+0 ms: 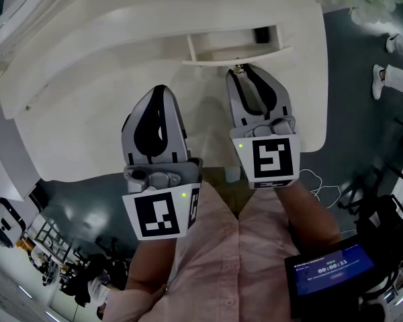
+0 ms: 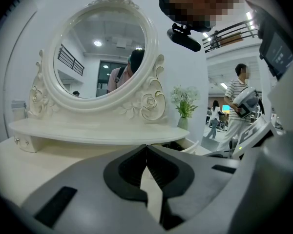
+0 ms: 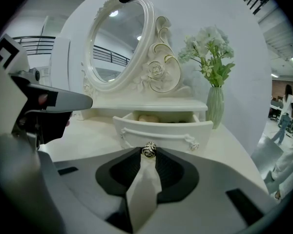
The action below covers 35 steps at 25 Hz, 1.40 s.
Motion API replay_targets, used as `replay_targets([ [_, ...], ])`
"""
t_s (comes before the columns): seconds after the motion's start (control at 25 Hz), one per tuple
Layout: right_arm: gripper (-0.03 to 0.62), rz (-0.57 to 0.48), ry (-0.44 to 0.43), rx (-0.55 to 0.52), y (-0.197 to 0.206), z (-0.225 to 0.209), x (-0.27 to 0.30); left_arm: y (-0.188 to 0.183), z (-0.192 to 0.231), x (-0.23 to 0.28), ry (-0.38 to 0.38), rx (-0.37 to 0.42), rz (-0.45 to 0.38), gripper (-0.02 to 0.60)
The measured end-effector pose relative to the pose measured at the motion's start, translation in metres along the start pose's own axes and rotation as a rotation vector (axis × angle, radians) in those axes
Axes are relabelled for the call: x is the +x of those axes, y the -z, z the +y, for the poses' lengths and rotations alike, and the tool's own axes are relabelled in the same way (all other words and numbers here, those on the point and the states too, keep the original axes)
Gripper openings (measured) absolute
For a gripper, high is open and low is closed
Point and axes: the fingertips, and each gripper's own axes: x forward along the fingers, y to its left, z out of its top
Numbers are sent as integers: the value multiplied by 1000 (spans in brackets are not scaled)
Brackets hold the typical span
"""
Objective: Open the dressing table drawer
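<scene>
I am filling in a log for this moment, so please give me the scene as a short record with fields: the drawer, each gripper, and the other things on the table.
drawer: the drawer of the dressing table stands pulled out, open at the top
drawer contents: pale things inside, too unclear to name
right gripper: right gripper closed on the drawer knob
left gripper: left gripper has its jaws together with nothing between them, over the table top
also on the table: oval mirror; vase with flowers, right of the drawer
</scene>
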Motion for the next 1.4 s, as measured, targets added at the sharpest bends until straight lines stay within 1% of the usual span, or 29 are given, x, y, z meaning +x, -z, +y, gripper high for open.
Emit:
replay_targets([
  [1.0, 106, -8, -3, -27, 2, 0, 0, 2, -1, -1, -4, -4, -2, 21],
  [1.16, 106, -2, -1, -10, 4, 0, -2, 2, -1, -2, -8, -1, -6, 21],
  [1.4, 106, -4, -4, -16, 3, 1, -1, 3, -2, -1, -4, -3, -4, 21],
])
